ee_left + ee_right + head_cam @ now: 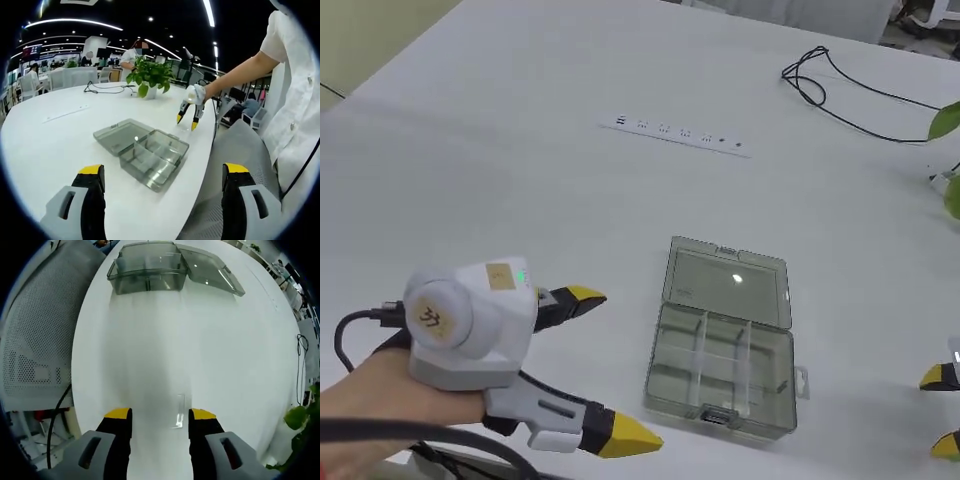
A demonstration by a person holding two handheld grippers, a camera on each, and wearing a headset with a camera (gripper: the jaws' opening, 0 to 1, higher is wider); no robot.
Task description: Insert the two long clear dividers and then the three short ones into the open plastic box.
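Clear short divider [179, 411] lies near the table [150, 340] edge, between the right gripper's [160, 415] spread jaws, long axis probably pointing toward the box [147, 267]. Left gripper [608, 365] gapes too, farther off.

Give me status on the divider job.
Done: two long dividers look seated in the open plastic box. In hand: nothing; right gripper open, a short clear divider on the table between its jaws. Left gripper open, empty. Remaining: short dividers; seated count unclear.
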